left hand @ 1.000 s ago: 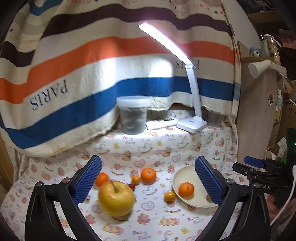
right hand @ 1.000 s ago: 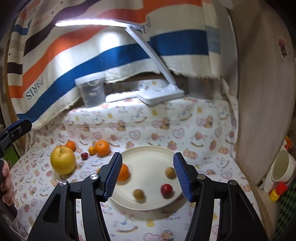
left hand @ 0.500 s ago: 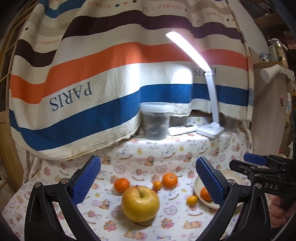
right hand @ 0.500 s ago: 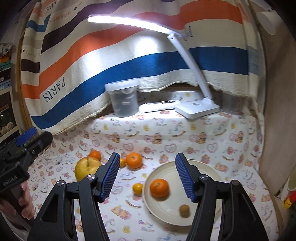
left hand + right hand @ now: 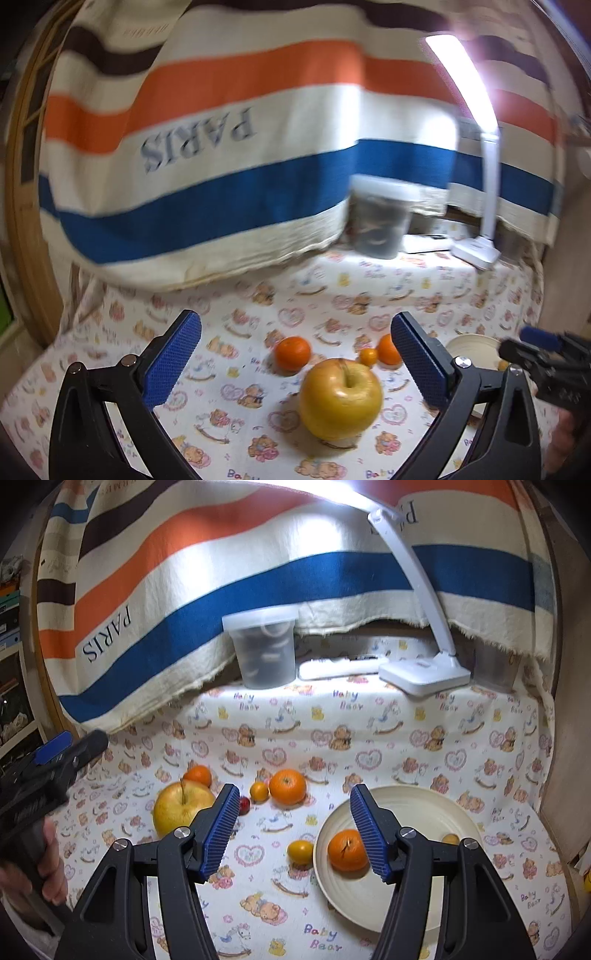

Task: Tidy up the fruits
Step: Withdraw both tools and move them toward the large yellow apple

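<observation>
Sitting on the bear-printed cloth of the bench (image 5: 369, 716), the large yellow apple (image 5: 340, 397) with its short stem lies between the spread blue pads of the left tool (image 5: 295, 363), nearer the right pad, and neither pad touches it; that tool is open and empty. Just behind the apple in the left wrist view are a small orange mandarin (image 5: 292, 352), a tiny yellow-orange kumquat (image 5: 368, 356) and a second mandarin (image 5: 388, 349) partly hidden by the right pad. The right wrist view shows the same cluster from the other side, with a small dark red fruit (image 5: 243, 805) peeping out beside the left pad of the right tool (image 5: 291, 829).

The round cream plate (image 5: 417, 805) lies to the right of the cluster. On it rest an orange mandarin (image 5: 346, 849) near its left rim and a small brownish fruit (image 5: 450, 839) mostly hidden behind the tool's arm. A little yellow fruit (image 5: 301, 851) lies on the cloth just outside the plate's left rim. The right tool hangs above this spot with its ribbed pads apart and nothing between them.

At the back stand a lidded translucent plastic tub (image 5: 264, 646), a white remote-like bar (image 5: 338, 666) and a lit white desk lamp (image 5: 424, 672), in front of a striped cloth (image 5: 258, 572) printed "PARIS". A hand (image 5: 51, 867) gripping the left tool's handle shows at the left edge of the right wrist view.
</observation>
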The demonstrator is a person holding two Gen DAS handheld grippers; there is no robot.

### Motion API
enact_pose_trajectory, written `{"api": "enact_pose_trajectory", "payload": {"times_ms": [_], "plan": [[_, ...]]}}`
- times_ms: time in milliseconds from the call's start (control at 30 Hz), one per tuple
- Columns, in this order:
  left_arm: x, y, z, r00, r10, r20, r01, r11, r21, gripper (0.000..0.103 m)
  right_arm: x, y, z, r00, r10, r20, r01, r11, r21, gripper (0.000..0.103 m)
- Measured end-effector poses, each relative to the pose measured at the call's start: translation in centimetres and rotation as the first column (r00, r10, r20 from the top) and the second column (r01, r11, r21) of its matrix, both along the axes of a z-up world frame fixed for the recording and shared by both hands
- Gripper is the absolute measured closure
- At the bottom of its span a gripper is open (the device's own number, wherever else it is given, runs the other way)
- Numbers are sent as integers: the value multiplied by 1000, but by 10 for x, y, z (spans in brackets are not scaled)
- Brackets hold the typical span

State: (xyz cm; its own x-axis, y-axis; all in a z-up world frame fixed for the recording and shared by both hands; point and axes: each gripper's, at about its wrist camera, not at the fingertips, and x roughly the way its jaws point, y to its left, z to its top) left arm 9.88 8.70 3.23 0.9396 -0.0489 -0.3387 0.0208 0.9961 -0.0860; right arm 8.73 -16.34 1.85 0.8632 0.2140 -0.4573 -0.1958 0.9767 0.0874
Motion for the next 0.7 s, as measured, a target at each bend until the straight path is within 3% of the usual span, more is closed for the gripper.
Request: {"api": "enact_pose_trajectory", "payload": {"times_ms": [167,400,467,567,700], "plan": [[4,9,-4,1000,18,-19,-19,1000,-23,1,15,3,-16,993,-11,-114,8,1000,-26,39],[6,8,-7,999,23,-33,-24,999,-26,1,37,8,-44,953,39,-299,-32,999,27,57],[5,6,-7,999,35,-22,-35,999,0,1,42,11,-46,952,33,-303,-22,999,37,59],[2,6,-4,998,63,10,-64,997,33,1,48,19,-44,963,-9,-270,0,999,-33,60],[4,10,-4,998,66,-2,-66,998,5,1,61,29,-53,940,1,-342,-28,997,-76,69]]}}
